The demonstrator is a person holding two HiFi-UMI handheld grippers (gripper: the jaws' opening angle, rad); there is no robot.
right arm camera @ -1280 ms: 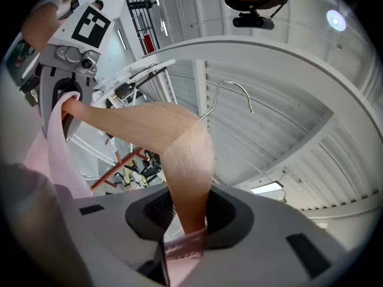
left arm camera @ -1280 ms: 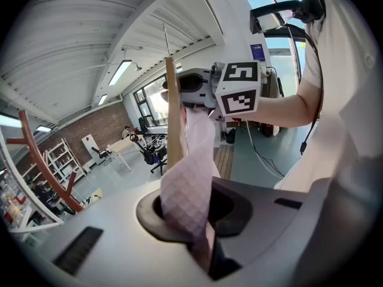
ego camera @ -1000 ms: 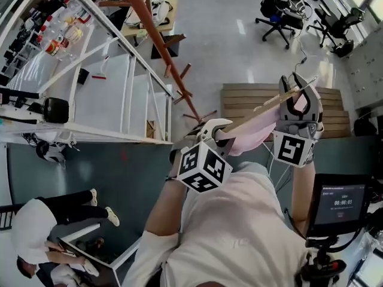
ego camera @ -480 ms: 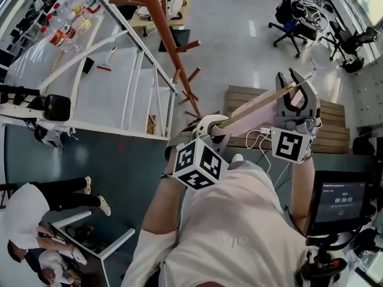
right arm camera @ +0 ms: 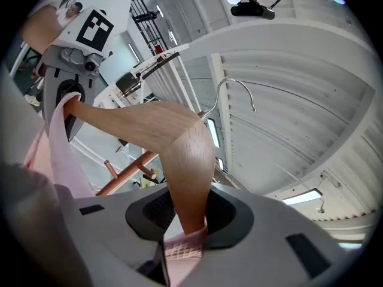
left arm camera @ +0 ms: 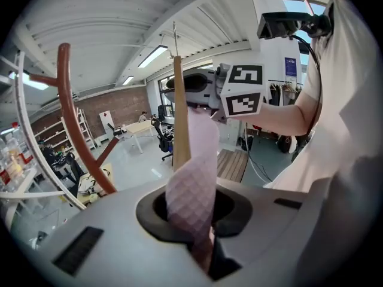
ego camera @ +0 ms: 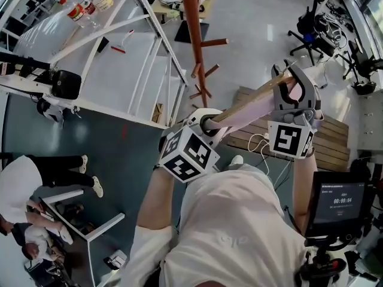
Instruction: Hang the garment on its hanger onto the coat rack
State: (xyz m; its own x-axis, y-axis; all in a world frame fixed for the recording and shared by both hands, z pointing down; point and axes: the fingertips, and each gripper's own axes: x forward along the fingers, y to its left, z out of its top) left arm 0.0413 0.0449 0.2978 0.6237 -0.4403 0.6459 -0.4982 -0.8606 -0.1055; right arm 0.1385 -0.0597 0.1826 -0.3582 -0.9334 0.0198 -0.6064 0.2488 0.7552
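Note:
A wooden hanger carrying a pink garment is held level between both grippers, in front of the person's chest. My left gripper is shut on one end, with pink quilted fabric and the wood pinched in its jaws. My right gripper is shut on the other arm of the hanger, and a strip of garment is caught with it. The metal hook points upward, free. The brown coat rack stands just beyond the hanger, and its pegs stick out toward it.
A white metal frame with bottles on it stands left of the rack. A wooden pallet lies on the floor at right and office chairs stand beyond it. People sit at lower left. A timer screen is at lower right.
Both grippers have carried the hanger and garment upward and closer to the coat rack. The rack now appears nearer the middle of the head view. Both grips are unchanged.

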